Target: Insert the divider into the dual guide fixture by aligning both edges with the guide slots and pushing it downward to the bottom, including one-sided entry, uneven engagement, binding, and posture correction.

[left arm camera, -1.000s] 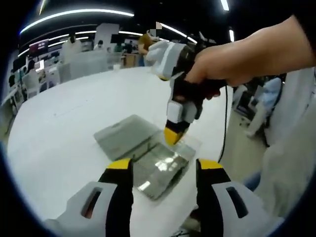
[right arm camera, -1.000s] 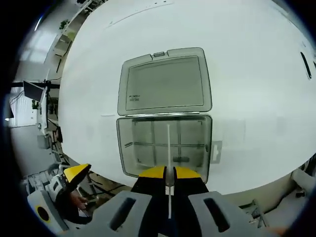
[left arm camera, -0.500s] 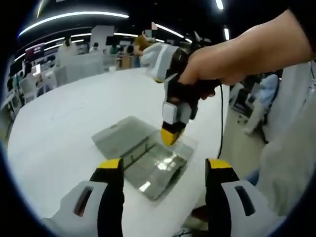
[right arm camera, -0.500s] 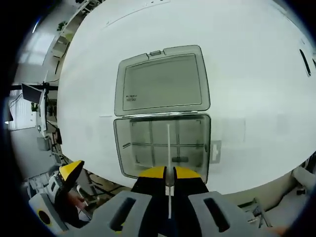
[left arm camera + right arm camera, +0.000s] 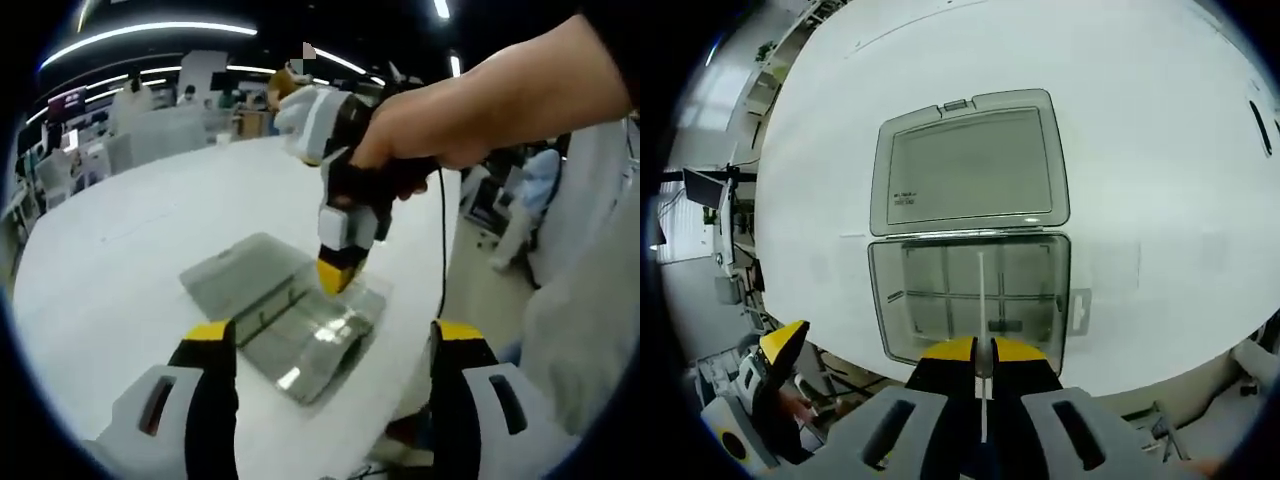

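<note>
In the right gripper view, the right gripper (image 5: 980,352) sits nearest, its yellow-tipped jaws pressed together on the thin clear divider (image 5: 981,300), which shows edge-on as a pale line running from between the jaws up over the box. Just beyond the tips lies the clear plastic organizer box (image 5: 970,297), its tray open and crossed by inner partition walls; the divider's far end reaches about to the tray's middle. How deep it sits in any slot cannot be told. Past the tray, hinged along the far edge, the grey-tinted lid (image 5: 970,165) lies flat and open on the white table (image 5: 1140,120). At the lower left of this view the left gripper (image 5: 775,345) shows one yellow tip near the table's edge.

In the left gripper view, the left gripper's own jaws (image 5: 330,345) stand wide apart with nothing between them, short of the box. Beyond them the organizer box (image 5: 300,335) rests near the table's edge (image 5: 120,260), lid spread to its far side. Above it a hand (image 5: 450,120) grips the right gripper (image 5: 335,275), pointed down with its yellow tip at the tray. Farther off, ceiling strip lights (image 5: 150,28) glow over a blurred room.
</note>
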A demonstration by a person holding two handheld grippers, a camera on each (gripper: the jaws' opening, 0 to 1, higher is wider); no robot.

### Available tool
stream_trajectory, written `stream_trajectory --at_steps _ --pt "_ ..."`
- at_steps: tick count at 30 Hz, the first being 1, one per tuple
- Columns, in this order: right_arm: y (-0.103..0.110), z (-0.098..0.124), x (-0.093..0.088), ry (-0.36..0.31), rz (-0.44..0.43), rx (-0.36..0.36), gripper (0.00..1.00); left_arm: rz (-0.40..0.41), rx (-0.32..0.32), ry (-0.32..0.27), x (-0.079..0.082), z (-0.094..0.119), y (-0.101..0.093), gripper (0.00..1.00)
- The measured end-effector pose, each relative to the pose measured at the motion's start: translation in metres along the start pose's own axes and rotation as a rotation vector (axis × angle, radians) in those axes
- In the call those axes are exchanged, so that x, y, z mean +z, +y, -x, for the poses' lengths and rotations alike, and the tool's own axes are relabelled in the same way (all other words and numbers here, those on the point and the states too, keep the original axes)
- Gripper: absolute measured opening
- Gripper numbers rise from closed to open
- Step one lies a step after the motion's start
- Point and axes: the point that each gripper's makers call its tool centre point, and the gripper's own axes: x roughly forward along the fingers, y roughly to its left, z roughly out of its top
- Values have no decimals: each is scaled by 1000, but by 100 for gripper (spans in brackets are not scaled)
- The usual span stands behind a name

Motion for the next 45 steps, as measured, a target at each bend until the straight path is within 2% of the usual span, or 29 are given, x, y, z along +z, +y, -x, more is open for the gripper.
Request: stream_trajectory --at_steps 10,19,38,45 --pt "4 4 -14 4 -1 1 0 6 -2 5 -3 -1 1 79" --pt "5 0 -11 9 6 0 0 18 6 4 -4 -1 5 79" --pt "-7 -12 2 9 -4 -15 0 36 7 14 -7 -4 9 79" --pt "-4 -12 0 14 -3 -12 0 39 8 17 -8 -6 10 79"
